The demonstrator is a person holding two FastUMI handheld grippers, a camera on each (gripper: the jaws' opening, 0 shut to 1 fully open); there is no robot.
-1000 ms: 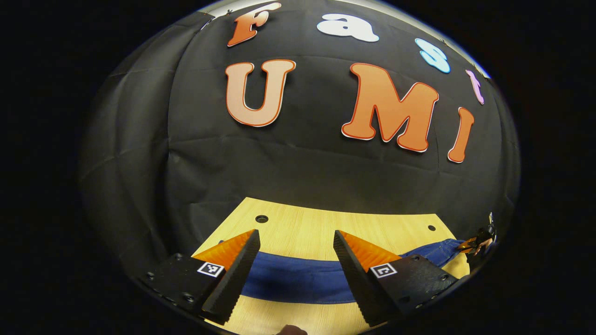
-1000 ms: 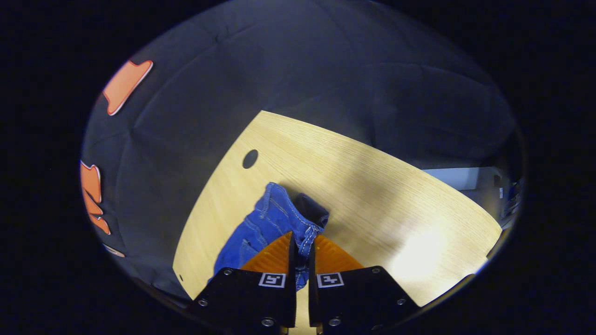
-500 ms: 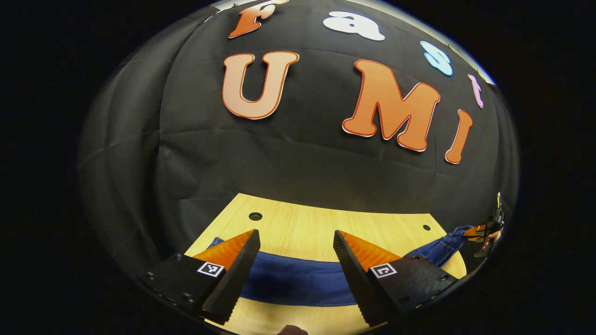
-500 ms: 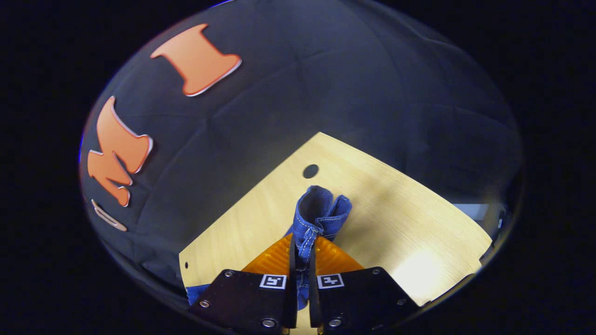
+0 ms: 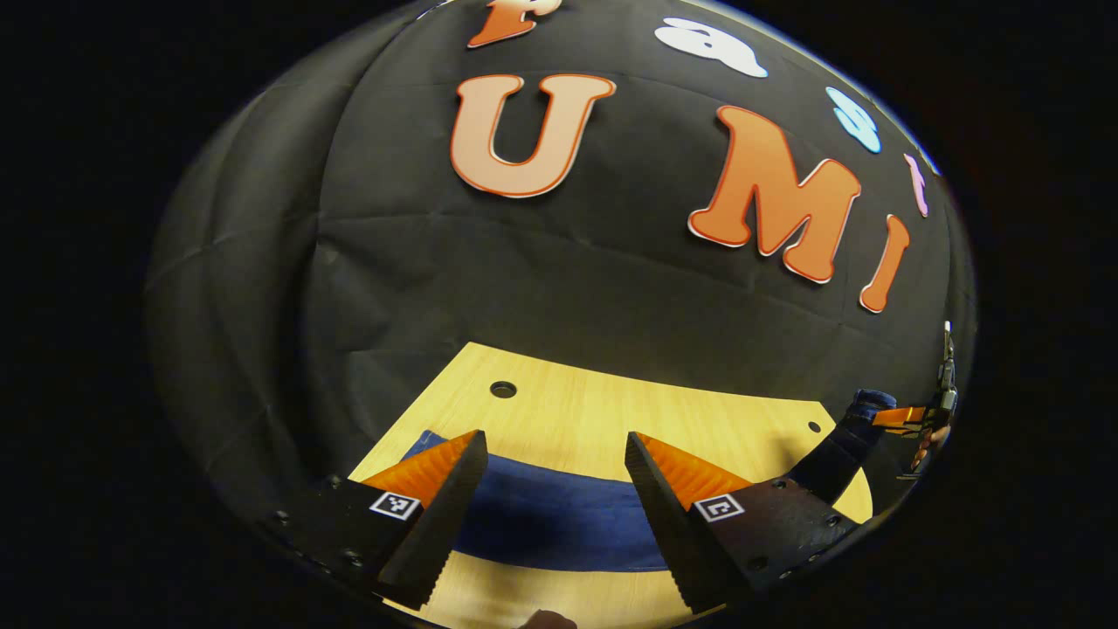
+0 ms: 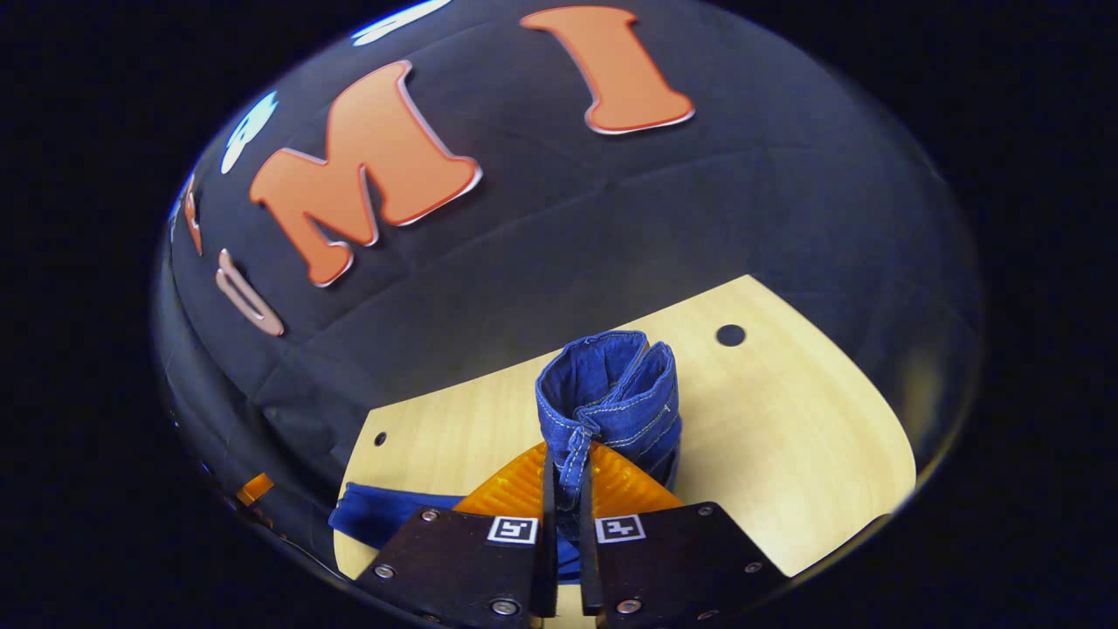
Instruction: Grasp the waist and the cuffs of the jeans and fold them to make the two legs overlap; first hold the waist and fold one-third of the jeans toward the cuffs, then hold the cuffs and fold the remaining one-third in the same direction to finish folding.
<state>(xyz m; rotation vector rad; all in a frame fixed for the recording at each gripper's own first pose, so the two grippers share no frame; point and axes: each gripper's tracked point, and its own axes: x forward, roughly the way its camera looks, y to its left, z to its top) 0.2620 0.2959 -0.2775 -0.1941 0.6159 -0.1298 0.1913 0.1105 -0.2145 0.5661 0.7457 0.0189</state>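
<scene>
The right tool (image 6: 563, 476) was clamped on a stitched hem of the jeans (image 6: 611, 393), whose bunched end stood up just ahead of its tips while the rest trailed down to the worktop (image 6: 786, 419). The left tool (image 5: 550, 489) hung with its jaws wide apart and nothing between them, a flat band of the jeans (image 5: 550, 524) lying on the worktop directly below and ahead. The denim looked soft and fairly heavy, likely to sag from one pinch, so thick seamed edges at waist and cuffs seemed the surest hold.
</scene>
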